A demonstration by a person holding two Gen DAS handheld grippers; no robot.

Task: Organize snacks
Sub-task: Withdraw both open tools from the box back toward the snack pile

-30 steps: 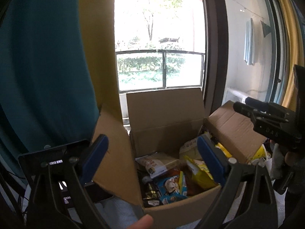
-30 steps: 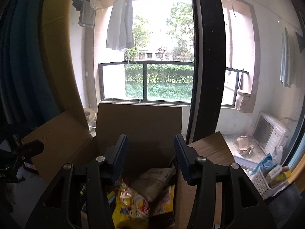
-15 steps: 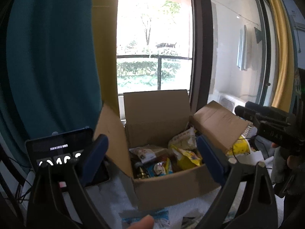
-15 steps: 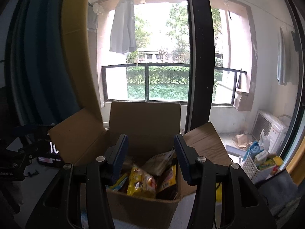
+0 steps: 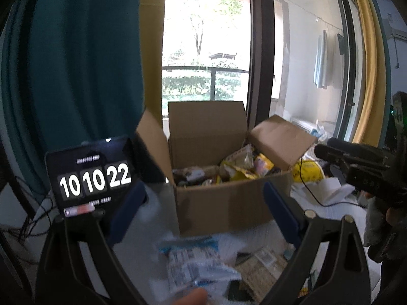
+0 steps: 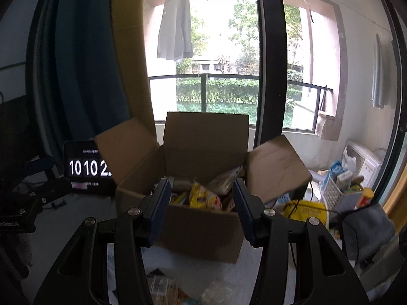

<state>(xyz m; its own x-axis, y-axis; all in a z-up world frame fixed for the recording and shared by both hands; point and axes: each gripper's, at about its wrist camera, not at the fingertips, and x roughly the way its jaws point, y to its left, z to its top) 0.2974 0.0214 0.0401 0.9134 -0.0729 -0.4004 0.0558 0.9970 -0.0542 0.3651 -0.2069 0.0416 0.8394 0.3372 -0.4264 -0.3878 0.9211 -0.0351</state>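
Snacks fill one cardboard box (image 5: 223, 200), its three flaps up; more packets, count unclear through blur, lie on the white surface just before it. One clock tablet (image 5: 92, 178) stands left of the box. Left gripper (image 5: 203, 203) and right gripper (image 6: 199, 203) both angle slightly down toward the box, jaws apart, nothing between them. Only the right view shows a white basket (image 6: 338, 195) right of the box; only the left shows a blue-white packet (image 5: 193, 261).
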